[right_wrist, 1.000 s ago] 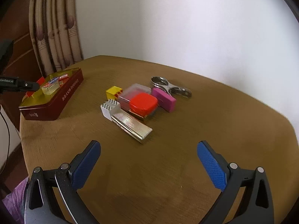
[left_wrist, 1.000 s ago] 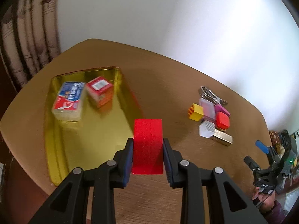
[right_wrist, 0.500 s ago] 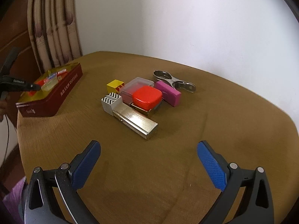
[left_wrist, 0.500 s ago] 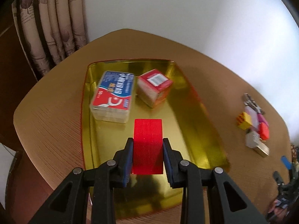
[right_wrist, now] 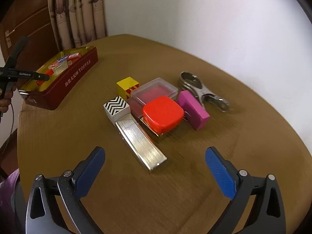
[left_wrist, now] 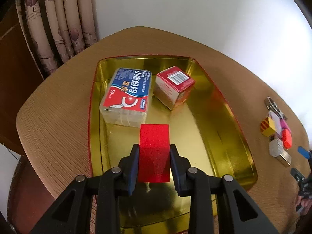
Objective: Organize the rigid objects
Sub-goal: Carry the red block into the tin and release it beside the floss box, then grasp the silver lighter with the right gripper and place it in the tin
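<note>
My left gripper [left_wrist: 154, 167] is shut on a red block [left_wrist: 154, 152] and holds it over the near half of the gold tin tray [left_wrist: 230, 128]. In the tray lie a floss-pick box [left_wrist: 126, 95] and a small red carton [left_wrist: 174, 86]. My right gripper [right_wrist: 155, 172] is open and empty, low over the table, just short of a silver ribbed case [right_wrist: 140, 142]. Behind the case cluster a zigzag cube [right_wrist: 116, 108], a yellow cube [right_wrist: 127, 84], a clear box [right_wrist: 154, 91], a red rounded box [right_wrist: 163, 114], a magenta block [right_wrist: 194, 109] and a metal clip [right_wrist: 202, 90].
The tray shows from the side as a dark red toffee tin [right_wrist: 64, 81] at the table's left edge, with the left gripper [right_wrist: 25, 75] over it. Curtains [left_wrist: 58, 25] hang behind the round wooden table [left_wrist: 58, 128]. A white wall stands behind.
My left gripper has carried the red block from beside the tray's right rim to over the tray's inside. My right gripper has moved closer to the object cluster, still open.
</note>
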